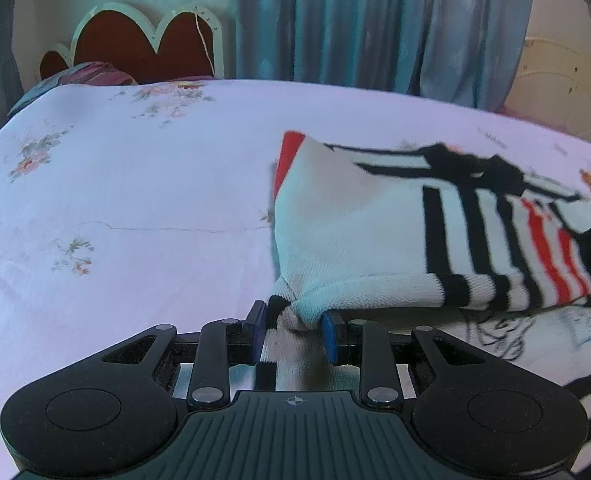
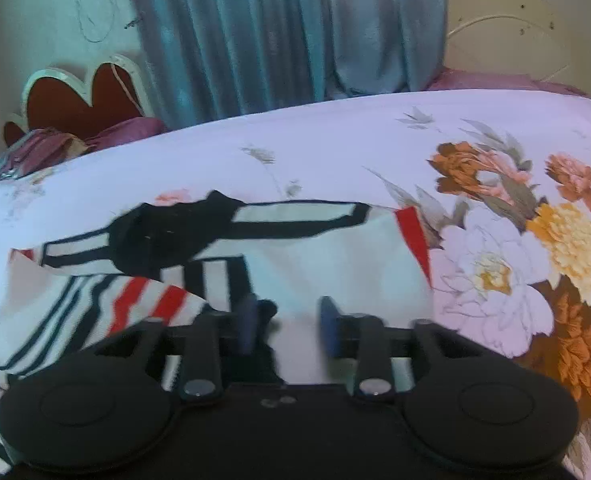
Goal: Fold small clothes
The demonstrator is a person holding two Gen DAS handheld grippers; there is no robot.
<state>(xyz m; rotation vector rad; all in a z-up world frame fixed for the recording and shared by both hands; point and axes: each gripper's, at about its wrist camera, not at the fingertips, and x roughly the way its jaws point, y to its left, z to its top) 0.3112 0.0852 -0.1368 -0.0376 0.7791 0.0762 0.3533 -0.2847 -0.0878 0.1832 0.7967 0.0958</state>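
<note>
A small striped top (image 1: pixel 395 232), white with black and red bands, lies partly doubled over on a floral bed sheet (image 1: pixel 135 184), toward the near edge of the bed and well short of the headboard (image 1: pixel 135 40). The left hand-held gripper (image 1: pixel 294 330) has its blue pads closed to a narrow gap on a bunched hem corner, lifting the cloth off the sheet. The right hand-held gripper (image 2: pixel 289 326) sits over the same garment (image 2: pixel 315 264) with its fingers set somewhat apart; motion blur hides whether any fabric is pinched between them, so its hold cannot be told. Blue curtains (image 1: pixel 375 28) hang behind the bed.

The fold looks to be midway, with one layer carried over another. The left pinch takes only a thin wad of knit, and a quick pull could slide it free and drop the flap crooked. If the right side has no real grip, the cloth may drag across the sheet and bunch instead of creasing cleanly. Loose dark threads near the hem could also snag on a finger.
</note>
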